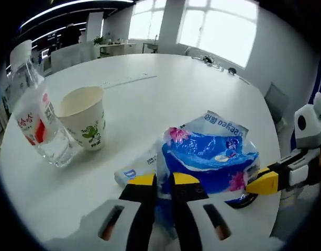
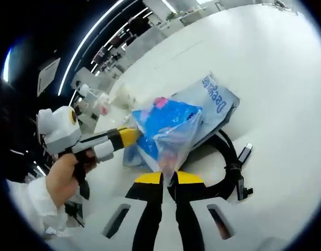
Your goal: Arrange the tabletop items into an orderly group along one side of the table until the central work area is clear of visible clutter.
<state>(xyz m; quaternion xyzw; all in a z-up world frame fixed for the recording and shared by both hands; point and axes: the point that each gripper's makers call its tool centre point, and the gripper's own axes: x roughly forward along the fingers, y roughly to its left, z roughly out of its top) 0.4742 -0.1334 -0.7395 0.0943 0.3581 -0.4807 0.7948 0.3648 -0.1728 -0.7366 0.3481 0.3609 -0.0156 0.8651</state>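
Left gripper: my left gripper [image 1: 163, 183], black jaws with yellow tips, is pinched nearly closed on the near edge of the crumpled blue and pink plastic bag [image 1: 207, 157]; in the right gripper view it comes in from the left [image 2: 130, 137], held by my hand [image 2: 63, 180], its yellow tip against the bag's left side.

Right gripper: my right gripper [image 2: 169, 179] has its jaws drawn tight together on a twisted corner of the same bag [image 2: 168, 130]; in the left gripper view its yellow tip [image 1: 262, 183] meets the bag's right side.

Plastic bag: it is held between both grippers, just above the round white table [image 1: 165, 89].

Under the bag: a flat pale blue packet with blue lettering [image 2: 215, 107] lies on the table, partly covered by the bag.

Black cable: a looped black cable with a plug [image 2: 231, 162] lies on the table beside the packet, close to my right gripper.

Paper cup: a cream paper cup with a green leaf print [image 1: 86, 117] stands upright, well to the left of the bag.

Water bottle: a clear plastic bottle with a red and white label [image 1: 37, 123] stands just left of the cup, nearly touching it.
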